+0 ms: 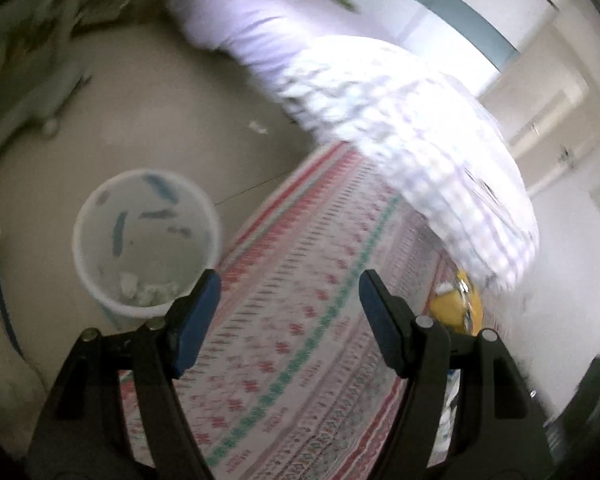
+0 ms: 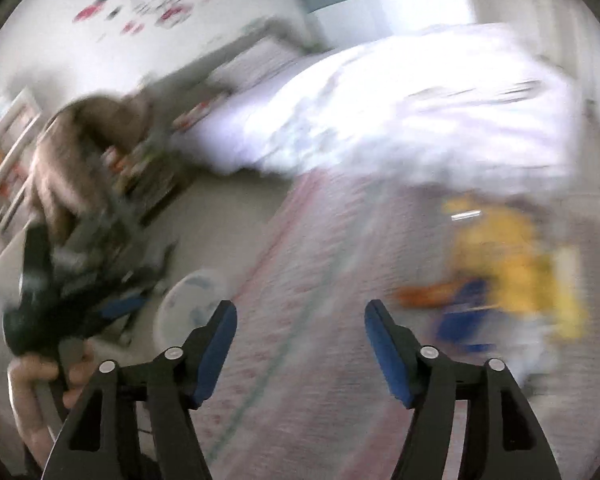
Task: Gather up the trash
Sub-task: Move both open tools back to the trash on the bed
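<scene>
My left gripper (image 1: 290,294) has its fingers (image 1: 204,300) spread wide, nothing between them, only the patterned rug (image 1: 300,360) below. My right gripper (image 2: 300,328) also has fingers (image 2: 220,344) apart and empty; blue pads clear on both.

Landmark: the white bin (image 1: 144,240). It stands upright on the bare floor (image 1: 160,112), just off the rug's edge, touching nothing I can make out. Crumpled white trash (image 1: 146,290) lies at the bottom of the bin, against the near wall. The bin's inner wall shows blue streaks, can't tell if print or reflection. My left finger tip overlaps the bin's near rim in the left wrist view; contact unclear.

A small white scrap (image 1: 258,127) lies on the floor beyond the bin, near the bed's edge. The bed with white checked bedding (image 1: 400,128) runs past the bin on the far side of the rug, bedding hanging over the rug. A yellow object (image 1: 460,304) sits under the bedding's overhang, across the rug from the bin; too blurred to name.

Right wrist view is heavily smeared. The bin (image 2: 192,300) shows just left of my right fingers. Left of the bin there, my left hand (image 2: 44,376) grips the other gripper's black body (image 2: 40,300). Yellow and blue clutter (image 2: 500,272) lies across the rug from the bin, unreadable.
</scene>
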The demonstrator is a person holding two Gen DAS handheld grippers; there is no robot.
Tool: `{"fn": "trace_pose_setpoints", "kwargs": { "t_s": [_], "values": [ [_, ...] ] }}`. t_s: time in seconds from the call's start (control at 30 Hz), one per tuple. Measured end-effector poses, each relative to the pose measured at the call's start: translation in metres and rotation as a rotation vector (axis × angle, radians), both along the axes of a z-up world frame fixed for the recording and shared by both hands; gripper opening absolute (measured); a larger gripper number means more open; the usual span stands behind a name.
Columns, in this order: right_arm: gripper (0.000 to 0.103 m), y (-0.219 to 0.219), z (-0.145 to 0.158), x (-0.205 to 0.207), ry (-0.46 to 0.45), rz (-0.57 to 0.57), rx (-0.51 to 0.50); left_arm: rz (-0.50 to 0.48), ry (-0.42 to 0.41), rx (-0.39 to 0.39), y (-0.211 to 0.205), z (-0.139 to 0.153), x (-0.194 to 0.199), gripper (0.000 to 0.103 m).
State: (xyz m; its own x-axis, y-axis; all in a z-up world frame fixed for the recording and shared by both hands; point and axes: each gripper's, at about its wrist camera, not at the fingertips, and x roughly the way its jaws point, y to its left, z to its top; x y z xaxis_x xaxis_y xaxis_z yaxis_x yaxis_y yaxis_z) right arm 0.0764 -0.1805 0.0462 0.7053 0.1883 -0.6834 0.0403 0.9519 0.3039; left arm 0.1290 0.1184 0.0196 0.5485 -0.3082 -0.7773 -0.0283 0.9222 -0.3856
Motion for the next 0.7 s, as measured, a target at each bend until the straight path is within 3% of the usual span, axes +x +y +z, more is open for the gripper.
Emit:
{"fn": "trace_pose_setpoints", "kwargs": {
  "t_s": [0.13, 0.23, 0.3, 0.47, 0.53, 0.7],
  "values": [
    [0.071, -0.081, 0.007, -0.034, -0.011, -0.164, -0.039, -0.183, -0.023, 0.049, -0.056, 0.003, -0.010, 0.071],
    [0.072, -0.135, -0.020, -0.059, 0.009, -0.306, 0.010, -0.302, -0.058, 0.127, -0.101, -0.001, -0.019, 0.072],
    [0.072, -0.163, -0.046, -0.064, 0.087, -0.372, 0.071, -0.367, -0.051, 0.125, -0.123, -0.006, -0.022, 0.072],
    [0.072, -0.174, -0.068, -0.052, 0.180, -0.363, 0.038, -0.488, -0.007, 0.163, -0.181, -0.029, -0.017, 0.072],
    [0.072, -0.174, -0.073, -0.044, 0.232, -0.366, -0.025, -0.491, 0.020, 0.167, -0.198, -0.041, -0.012, 0.072],
    [0.071, -0.163, -0.087, -0.037, 0.311, -0.299, -0.071, -0.575, 0.016, 0.221, -0.241, -0.064, -0.013, 0.072]
  ]
}}
